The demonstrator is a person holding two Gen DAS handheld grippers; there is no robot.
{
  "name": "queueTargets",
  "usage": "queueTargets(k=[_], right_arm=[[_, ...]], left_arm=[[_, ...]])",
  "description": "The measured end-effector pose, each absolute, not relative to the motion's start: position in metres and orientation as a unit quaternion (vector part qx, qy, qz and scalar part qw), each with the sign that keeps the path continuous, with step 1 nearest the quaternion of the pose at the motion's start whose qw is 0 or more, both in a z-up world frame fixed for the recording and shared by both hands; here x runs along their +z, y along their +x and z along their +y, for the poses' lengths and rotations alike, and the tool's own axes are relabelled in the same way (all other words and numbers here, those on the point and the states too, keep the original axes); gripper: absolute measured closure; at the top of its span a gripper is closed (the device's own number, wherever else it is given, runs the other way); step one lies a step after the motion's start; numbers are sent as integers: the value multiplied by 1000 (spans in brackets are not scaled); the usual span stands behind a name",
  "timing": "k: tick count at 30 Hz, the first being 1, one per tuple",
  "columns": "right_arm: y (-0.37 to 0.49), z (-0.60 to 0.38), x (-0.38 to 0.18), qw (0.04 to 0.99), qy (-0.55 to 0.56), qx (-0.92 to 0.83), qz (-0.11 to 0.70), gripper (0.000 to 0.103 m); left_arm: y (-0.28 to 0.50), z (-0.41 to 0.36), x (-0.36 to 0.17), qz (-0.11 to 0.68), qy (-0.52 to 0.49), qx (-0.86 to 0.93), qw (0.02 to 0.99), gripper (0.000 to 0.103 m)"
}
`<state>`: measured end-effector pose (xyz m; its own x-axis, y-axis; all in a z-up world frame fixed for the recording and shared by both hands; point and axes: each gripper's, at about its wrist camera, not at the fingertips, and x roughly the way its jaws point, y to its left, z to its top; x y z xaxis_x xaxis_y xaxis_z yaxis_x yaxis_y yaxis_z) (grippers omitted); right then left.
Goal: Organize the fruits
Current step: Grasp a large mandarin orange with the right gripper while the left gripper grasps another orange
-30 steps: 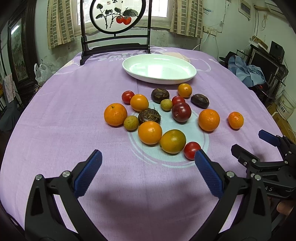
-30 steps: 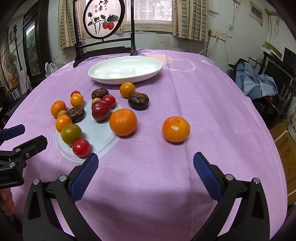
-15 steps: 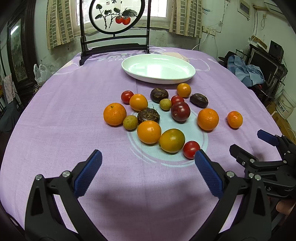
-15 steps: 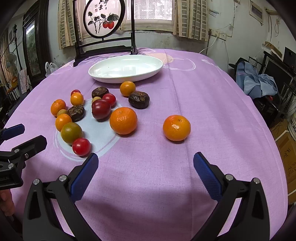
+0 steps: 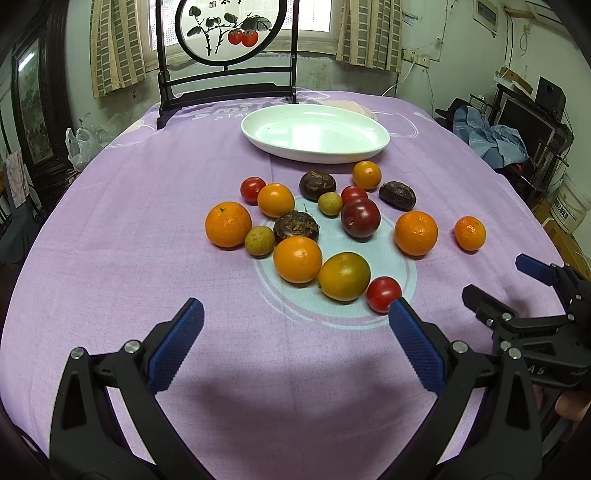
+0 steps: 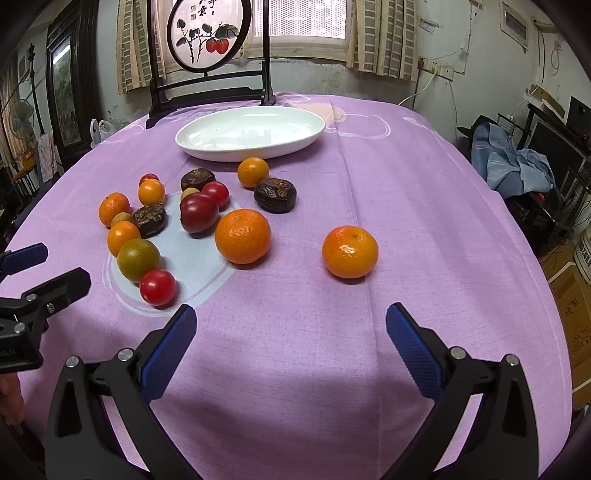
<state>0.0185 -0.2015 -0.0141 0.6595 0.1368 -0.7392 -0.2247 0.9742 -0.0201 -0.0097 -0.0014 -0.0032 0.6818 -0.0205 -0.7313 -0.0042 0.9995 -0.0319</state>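
Observation:
Several fruits lie in a cluster on the purple tablecloth: oranges [image 5: 297, 259], a green-orange citrus [image 5: 344, 276], a red tomato [image 5: 384, 294], a dark plum [image 5: 360, 218] and dark wrinkled fruits [image 5: 296, 226]. One orange [image 6: 349, 251] lies apart to the right. An empty white oval plate [image 5: 315, 133] stands behind the cluster; it also shows in the right wrist view [image 6: 250, 133]. My left gripper [image 5: 295, 343] is open and empty, just short of the cluster. My right gripper [image 6: 288, 343] is open and empty, short of the lone orange.
A dark wooden stand with a round painted screen [image 5: 226, 33] stands at the table's far edge. The table edge drops off at right toward cardboard boxes [image 6: 572, 314] and blue cloth [image 6: 517, 166]. The right gripper [image 5: 532, 295] shows at the left view's right edge.
Both grippers have drifted very slightly; the fruits sit a touch higher in the views. Nothing was gripped or moved.

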Motion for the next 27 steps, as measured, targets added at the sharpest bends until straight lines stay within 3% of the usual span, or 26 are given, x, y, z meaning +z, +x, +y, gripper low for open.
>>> queueTargets(k=[11, 14, 16, 18, 20, 27], right_arm=[[62, -220, -25, 889, -66, 91, 443, 3], [80, -220, -29, 881, -72, 94, 458, 22], [90, -221, -33, 874, -73, 98, 471, 27], [96, -221, -36, 872, -67, 106, 474, 46], [100, -224, -36, 873, -58, 110, 471, 59], [90, -227, -31, 877, -40, 136, 459, 60]], left_arm=[[-6, 17, -7, 406, -7, -16, 914, 2], [-3, 25, -8, 409, -8, -20, 912, 2], [-1, 32, -9, 414, -11, -21, 910, 2], [3, 41, -10, 418, -21, -21, 908, 2], [7, 49, -10, 422, -28, -18, 906, 2], [32, 71, -8, 429, -41, -12, 902, 2]])
